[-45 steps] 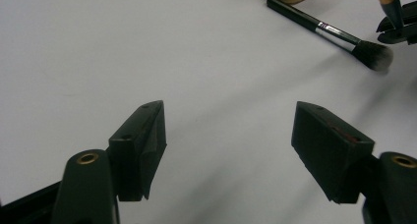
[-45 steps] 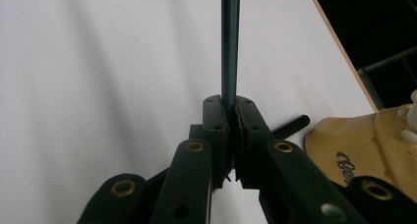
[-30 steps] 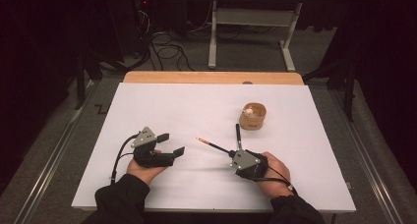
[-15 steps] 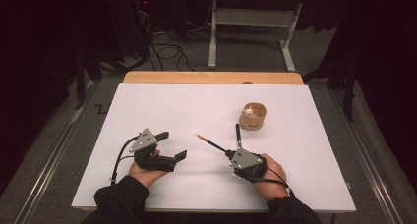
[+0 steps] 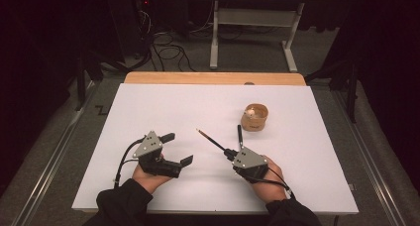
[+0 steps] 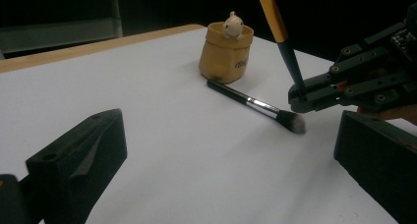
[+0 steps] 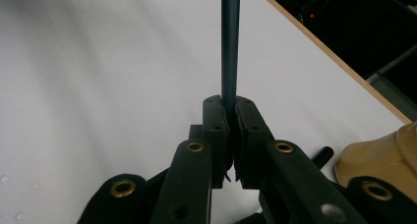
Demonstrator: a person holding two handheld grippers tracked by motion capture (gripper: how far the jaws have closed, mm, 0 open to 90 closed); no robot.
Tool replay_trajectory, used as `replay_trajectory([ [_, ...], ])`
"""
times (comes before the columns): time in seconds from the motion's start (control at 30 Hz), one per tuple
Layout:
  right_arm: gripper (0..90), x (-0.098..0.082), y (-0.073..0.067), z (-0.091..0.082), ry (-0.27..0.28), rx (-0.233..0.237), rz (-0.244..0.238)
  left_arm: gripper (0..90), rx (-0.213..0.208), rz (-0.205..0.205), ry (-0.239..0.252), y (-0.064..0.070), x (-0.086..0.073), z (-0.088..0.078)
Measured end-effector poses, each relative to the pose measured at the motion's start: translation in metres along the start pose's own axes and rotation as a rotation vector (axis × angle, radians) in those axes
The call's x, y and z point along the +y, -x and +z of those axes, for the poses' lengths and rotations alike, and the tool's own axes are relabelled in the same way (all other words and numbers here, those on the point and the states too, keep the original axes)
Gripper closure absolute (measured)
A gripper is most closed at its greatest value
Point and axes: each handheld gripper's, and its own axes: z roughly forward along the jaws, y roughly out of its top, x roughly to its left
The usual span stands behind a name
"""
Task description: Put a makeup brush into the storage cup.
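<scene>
On the high view, left claw: my left claw (image 5: 177, 147) rests on the white worktop (image 5: 148, 107), its jaws having just spread wide with nothing between them; I read that as making ready to take a brush.
High view, right claw: my right claw (image 5: 229, 153) is clamped on the thin brush (image 5: 210, 139), whose handle slants up and away from the jaws toward the worktop's middle, held by one end so the rest stays free.
High view, pot: the small tan pot (image 5: 254, 118) stands beyond the right claw, near it but apart; I judge it the place meant for the brushes.
High view, second brush: a dark makeup brush (image 5: 239, 136) lies flat between the right claw and the pot.

Left claw view, own jaws: both black jaws stand far apart at the bottom corners, bare worktop between them.
Left claw view, makeup brush: it lies ahead, bristles toward the right claw, handle end just beside the pot's foot (image 6: 223, 57).
Left claw view, thin brush: it rises steeply from the right claw's pinched tips (image 6: 301, 95).

Right claw view, grip: the jaws press together on the dark handle (image 7: 230, 47), which runs straight ahead; the pot's tan side (image 7: 381, 157) sits to the right.
</scene>
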Motion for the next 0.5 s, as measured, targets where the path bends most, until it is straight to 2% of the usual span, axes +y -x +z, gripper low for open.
replay_trajectory([
  [0.5,87.0,0.005,0.002,-0.006,0.084,-0.017,0.068,0.1,0.014,-0.003,0.018,-0.005,0.016,0.001],
])
